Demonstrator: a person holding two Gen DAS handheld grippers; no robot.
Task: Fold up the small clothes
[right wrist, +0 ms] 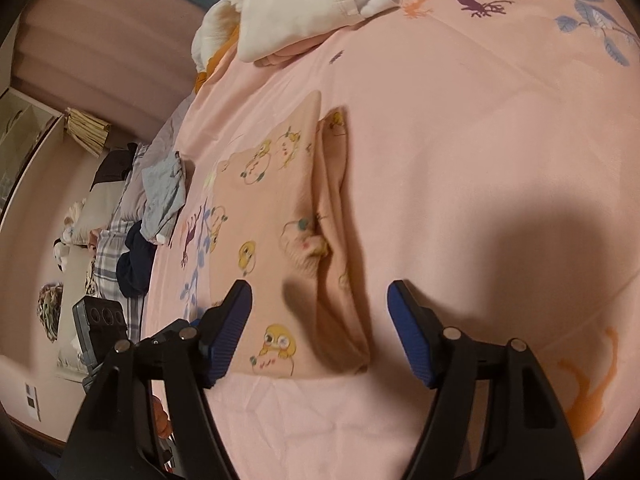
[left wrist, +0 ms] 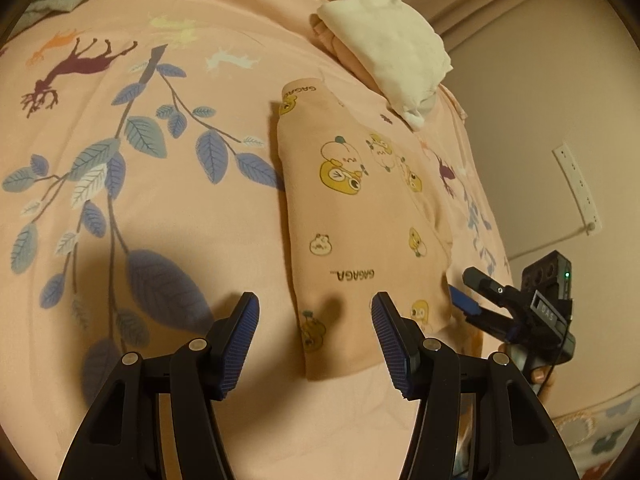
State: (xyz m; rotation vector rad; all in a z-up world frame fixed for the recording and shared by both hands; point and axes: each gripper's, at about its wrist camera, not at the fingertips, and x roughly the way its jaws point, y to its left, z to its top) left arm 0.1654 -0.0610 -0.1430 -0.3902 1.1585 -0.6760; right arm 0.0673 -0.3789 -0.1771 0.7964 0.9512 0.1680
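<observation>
A small pink garment point(left wrist: 360, 216) printed with yellow cartoon animals lies folded into a long strip on the pink bedsheet point(left wrist: 180, 248). My left gripper point(left wrist: 316, 304) hovers open over the strip's near end, pads apart and holding nothing. Off the garment's right edge, my right gripper point(left wrist: 466, 288) shows in a person's hand. In the right wrist view the same garment point(right wrist: 276, 208) lies flat with a doubled fold along its right side. There my right gripper point(right wrist: 320, 292) stands open above its near end, empty.
A stack of folded clothes topped by a white piece point(left wrist: 384, 48) sits at the far end point(right wrist: 304, 12). Grey point(right wrist: 164, 192) and dark point(right wrist: 134, 264) clothes lie by the bed edge. A power strip point(left wrist: 576, 188) hangs on the wall.
</observation>
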